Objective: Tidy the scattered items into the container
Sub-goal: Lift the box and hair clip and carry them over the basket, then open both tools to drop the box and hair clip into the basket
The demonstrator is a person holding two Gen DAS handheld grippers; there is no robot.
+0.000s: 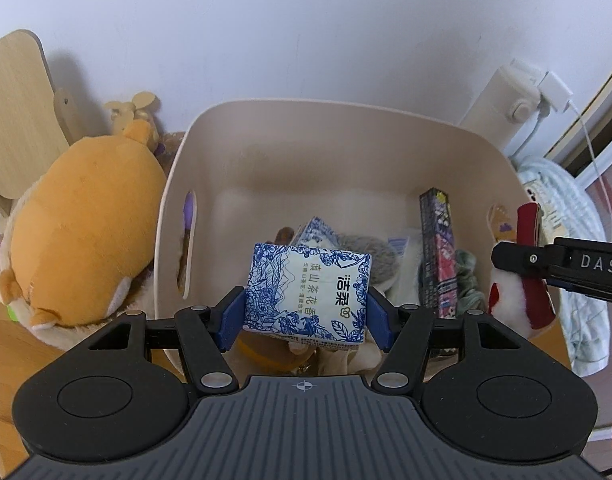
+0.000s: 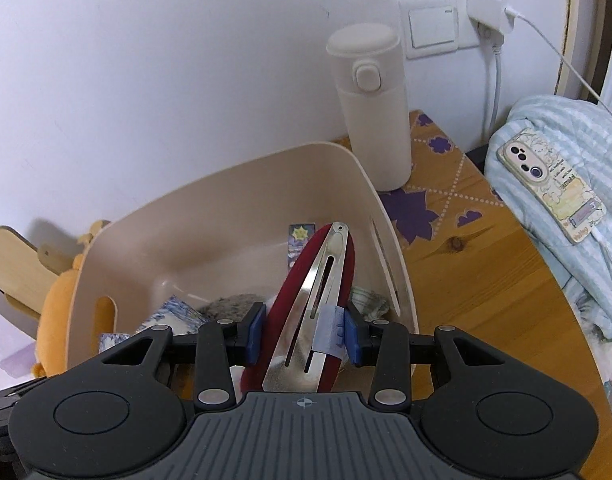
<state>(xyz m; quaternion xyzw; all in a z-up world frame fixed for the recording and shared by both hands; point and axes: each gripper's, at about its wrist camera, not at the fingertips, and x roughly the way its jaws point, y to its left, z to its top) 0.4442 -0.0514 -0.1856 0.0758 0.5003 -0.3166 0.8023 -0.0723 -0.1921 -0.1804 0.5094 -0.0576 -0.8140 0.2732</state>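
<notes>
A beige plastic bin (image 1: pixel 378 128) stands against the wall. My left gripper (image 1: pixel 306 308) is shut on a blue-and-white tissue pack (image 1: pixel 306 292) and holds it over the bin's near side. In the bin lie another tissue pack (image 1: pixel 314 232), a grey plush (image 1: pixel 374 252) and a dark upright box (image 1: pixel 436 252). My right gripper (image 2: pixel 303 334) is shut on a dark red hair clip (image 2: pixel 314 304) with a metal snap plate, held over the bin (image 2: pixel 225 184). The right gripper also shows in the left wrist view (image 1: pixel 518 260), at the bin's right rim.
An orange plush (image 1: pixel 81 228) lies left of the bin, with wooden boards (image 1: pixel 13 108) behind it. A white flask (image 2: pixel 370 108) stands right of the bin on the wooden table (image 2: pixel 486 288). A phone (image 2: pixel 554 188) lies on a blue striped blanket (image 2: pixel 586 136). A charger cable hangs from the wall socket (image 2: pixel 486 8).
</notes>
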